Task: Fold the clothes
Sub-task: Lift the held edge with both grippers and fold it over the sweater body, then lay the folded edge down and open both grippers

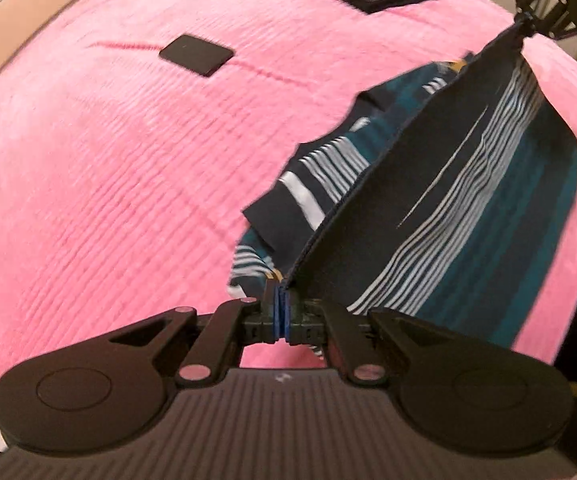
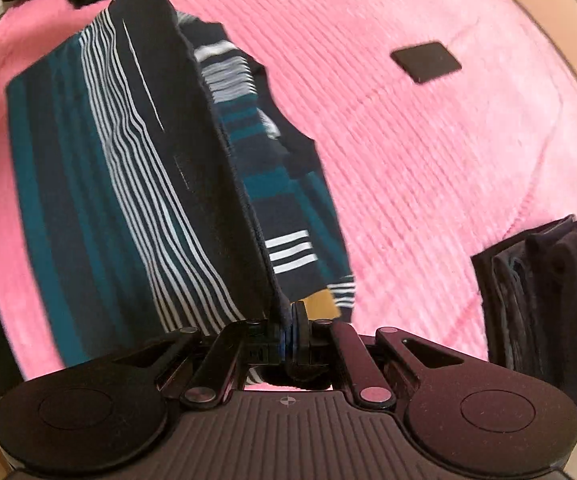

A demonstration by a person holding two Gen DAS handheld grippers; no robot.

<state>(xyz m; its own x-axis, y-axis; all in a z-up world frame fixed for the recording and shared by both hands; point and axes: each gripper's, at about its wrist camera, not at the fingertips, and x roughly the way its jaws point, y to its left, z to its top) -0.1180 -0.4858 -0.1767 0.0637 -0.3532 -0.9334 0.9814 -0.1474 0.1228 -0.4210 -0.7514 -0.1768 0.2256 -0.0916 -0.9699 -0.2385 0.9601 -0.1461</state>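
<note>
Item: one shirt (image 1: 468, 200) — navy ground, teal bands, clusters of thin white stripes, a small mustard patch near the hem by our right fingers. We hold it stretched by one edge, lifted off the pink cover (image 1: 108, 180); the rest hangs and trails onto the cover below and beyond the fingers. A folded-under part shows wider white bars.

Left gripper (image 1: 281, 312): blue pads pressed together on the navy edge, cloth rising straight ahead of the tips. Right gripper (image 2: 293, 332): jaws likewise clamped on the same edge, cloth running forward and left of the tips.

Also present: black pad (image 1: 196, 55), flat on the cover, well ahead of the fingers; stack (image 2: 548, 300) of dark folded clothes, right of our right fingers.

Writing or labels: none we can read.
</note>
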